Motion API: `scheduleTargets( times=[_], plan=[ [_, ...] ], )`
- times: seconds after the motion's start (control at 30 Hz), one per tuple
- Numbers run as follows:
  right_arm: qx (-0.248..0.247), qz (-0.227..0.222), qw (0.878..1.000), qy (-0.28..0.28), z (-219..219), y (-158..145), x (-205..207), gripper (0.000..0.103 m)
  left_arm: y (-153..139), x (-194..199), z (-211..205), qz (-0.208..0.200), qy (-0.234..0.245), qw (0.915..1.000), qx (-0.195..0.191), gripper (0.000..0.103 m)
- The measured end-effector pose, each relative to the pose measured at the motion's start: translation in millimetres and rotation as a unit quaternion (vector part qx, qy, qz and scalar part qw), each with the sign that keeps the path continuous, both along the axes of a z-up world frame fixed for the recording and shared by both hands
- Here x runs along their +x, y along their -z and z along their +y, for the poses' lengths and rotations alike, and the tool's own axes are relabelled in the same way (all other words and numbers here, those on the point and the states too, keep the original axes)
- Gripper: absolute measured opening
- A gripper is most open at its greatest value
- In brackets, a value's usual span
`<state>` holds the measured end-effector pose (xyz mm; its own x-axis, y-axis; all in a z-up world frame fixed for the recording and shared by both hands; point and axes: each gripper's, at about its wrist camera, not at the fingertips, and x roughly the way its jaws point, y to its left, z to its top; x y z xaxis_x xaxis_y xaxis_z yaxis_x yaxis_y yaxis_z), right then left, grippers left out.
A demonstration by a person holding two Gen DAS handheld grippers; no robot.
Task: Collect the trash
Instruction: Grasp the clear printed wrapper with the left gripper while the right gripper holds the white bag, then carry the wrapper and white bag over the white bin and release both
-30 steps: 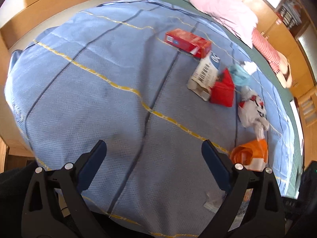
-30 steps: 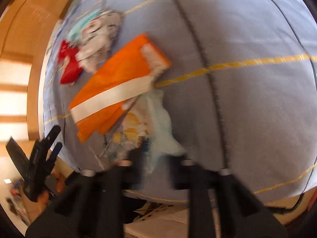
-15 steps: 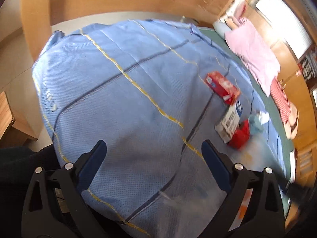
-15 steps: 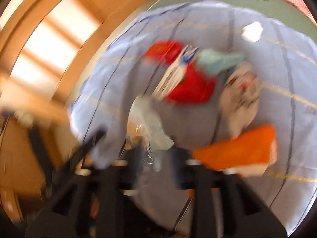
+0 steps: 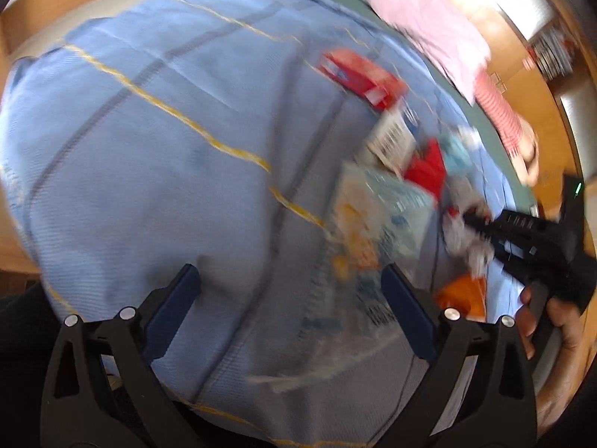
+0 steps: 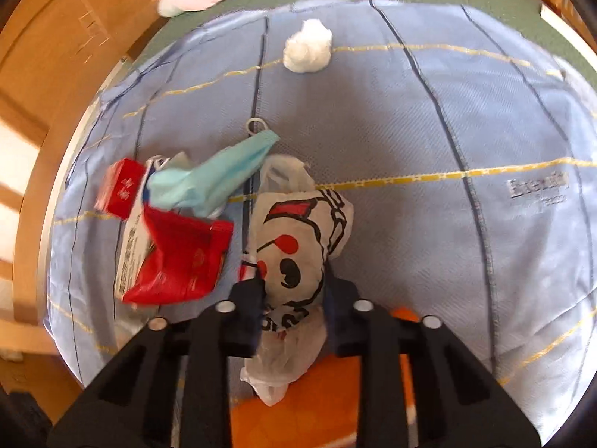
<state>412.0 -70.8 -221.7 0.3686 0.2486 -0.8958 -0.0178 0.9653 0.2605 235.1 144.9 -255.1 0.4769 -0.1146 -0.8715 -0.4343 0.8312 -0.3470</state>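
Two handheld grippers are working over a blue bedspread (image 6: 429, 142) scattered with litter. Seen from its own camera, the right gripper (image 6: 293, 298) is pointing steeply down, and its jaws are closing around a crumpled white plastic bag (image 6: 298, 239) printed with black and red cartoon marks. The bag is sitting between the dark fingers (image 6: 248, 295); whether the pads are already pressing on it cannot be told for certain, though both look to be touching the film.

In the blurred left view, the left gripper (image 5: 289, 306) is hanging with its blue-padded jaws spread wide and nothing between them. Ahead of its right finger, a clear printed wrapper (image 5: 377, 216) is lying on the cloth.

The bag is resting near the middle of the litter, with a red foil pouch (image 6: 179, 261) just to its left, a teal face mask (image 6: 212, 175) above that, a small red carton (image 6: 121, 186) further left, and an orange wrapper (image 6: 321, 403) partly beneath the gripper. A ball of white tissue (image 6: 308, 50) is lying well apart, toward the far edge.

Judging by its look, the bag is being very light, soft and slippery: thin film that crushes flat and may slide out. Pinching a bunched fold in the thick middle, rather than a loose single-layer edge, seems the safest hold.
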Motion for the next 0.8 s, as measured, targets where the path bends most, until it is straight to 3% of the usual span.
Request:
scheduleTargets(
  times=[0.07, 0.17, 0.27, 0.3, 0.43, 0.63, 0.8],
  plan=[
    [-0.001, -0.026, 1.000, -0.009, -5.3, -17.9, -15.0, 0.025, -1.4, 5.7, -14.5, -0.002, 0.036, 0.9989, 0.029, 0.098],
    [-0.017, -0.075, 0.997, -0.025, -13.5, -53.0, -50.0, 0.025, 1.4, 16.9, -41.9, 0.000, 0.109, 0.9910, 0.079, 0.094],
    [-0.021, -0.114, 0.993, -0.038, -25.0, -81.7, -89.3, 0.025, 3.2, 19.1, -59.2, -0.002, 0.149, 0.9813, 0.122, 0.062],
    [-0.020, -0.122, 0.991, -0.041, -26.5, -87.0, -100.5, 0.025, 2.3, 18.6, -62.3, -0.011, 0.164, 0.9801, 0.111, 0.040],
    [-0.031, -0.158, 0.986, -0.042, -39.1, -105.1, -151.8, 0.025, -5.2, 10.9, -68.5, -0.033, 0.185, 0.9749, 0.119, 0.022],
    [-0.053, -0.222, 0.973, -0.032, -58.0, -130.4, -237.7, 0.025, -54.7, -31.6, -63.8, -0.140, 0.165, 0.9645, 0.151, 0.021],
    [-0.061, -0.257, 0.964, -0.012, -72.8, -142.6, -286.5, 0.025, -109.5, -78.0, -79.4, -0.202, 0.166, 0.9467, 0.188, 0.021]
  ],
)
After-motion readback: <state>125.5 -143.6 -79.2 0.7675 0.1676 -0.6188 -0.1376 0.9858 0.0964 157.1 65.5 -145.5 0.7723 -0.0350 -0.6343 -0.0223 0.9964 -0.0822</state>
